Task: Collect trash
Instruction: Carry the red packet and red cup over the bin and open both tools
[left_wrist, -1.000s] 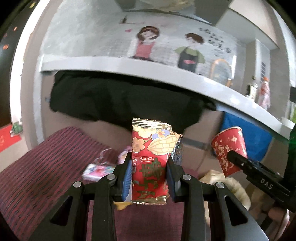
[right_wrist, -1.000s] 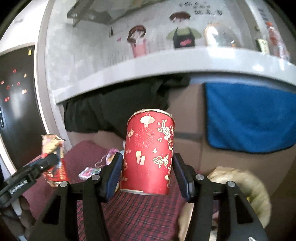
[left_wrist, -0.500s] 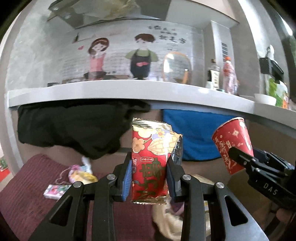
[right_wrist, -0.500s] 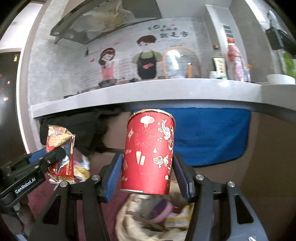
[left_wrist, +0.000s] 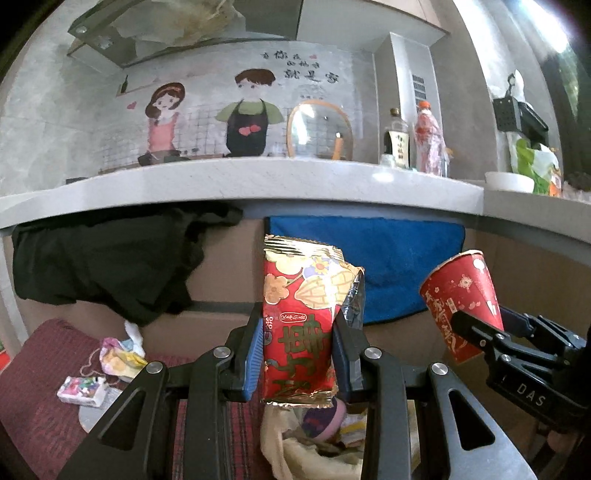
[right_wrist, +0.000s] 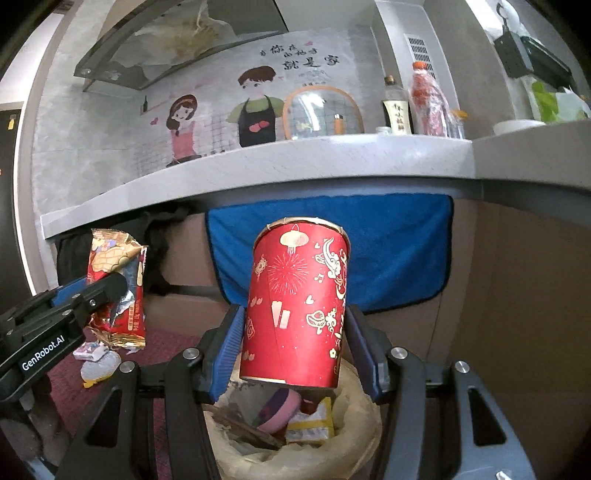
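Both grippers have swung across from the maroon cushion (left_wrist: 44, 417) toward the lined trash bin (right_wrist: 354, 435), which a second ago sat only at the edge of each view and now lies directly below both loads.

The bin, with its pale liner, already holds scraps, a pink round item and a yellow packet.

The right gripper (right_wrist: 293, 347) is clamped on the red paper cup (right_wrist: 295, 314), upright, its base just above the bin mouth. In the left wrist view the same cup appears tilted at the right.

The left gripper (left_wrist: 297, 354) is pinching the red snack wrapper (left_wrist: 301, 325) by its lower half; the foil top stands free above the pads. Its grip has not altered.

Judgement: carrying is essentially done; release over the bin is the step due.

Small litter remains on the cushion: a crumpled wrapper (left_wrist: 118, 354) and a small colourful packet (left_wrist: 83, 391), uncollected.
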